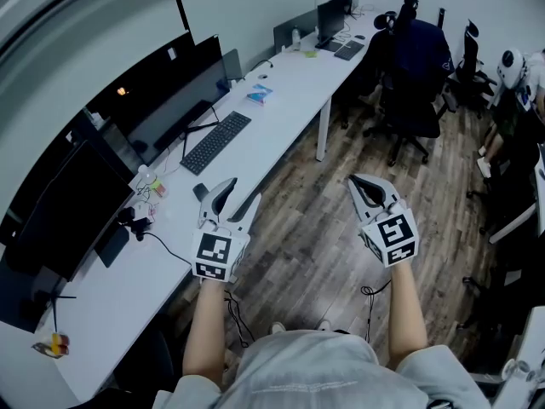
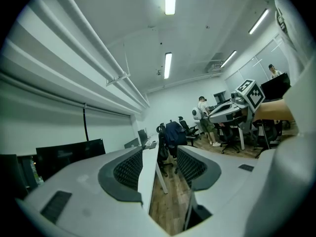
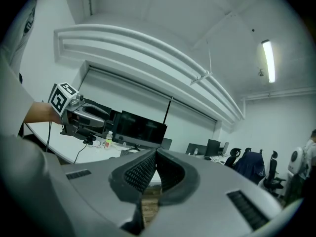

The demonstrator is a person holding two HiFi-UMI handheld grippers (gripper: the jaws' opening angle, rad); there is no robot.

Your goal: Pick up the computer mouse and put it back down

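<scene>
Office bay, head view: a long white desk (image 1: 281,109) runs along the left wall, with wooden floor (image 1: 315,228) to its right. The computer mouse (image 1: 200,192) is judged to be the small dark object on the desk below the keyboard (image 1: 217,141), though it is too small to confirm, and its long axis cannot be made out. It lies at about 9 o'clock from the left gripper (image 1: 238,196), just beside the jaws, so the left hand is plainly the nearer. The right gripper (image 1: 358,181) is well apart from it, out over the floor at 3 o'clock. In its own view the left gripper (image 2: 159,157) stands partly open with nothing between the pads. The right gripper (image 3: 154,154) has its jaws closed together, empty
</scene>
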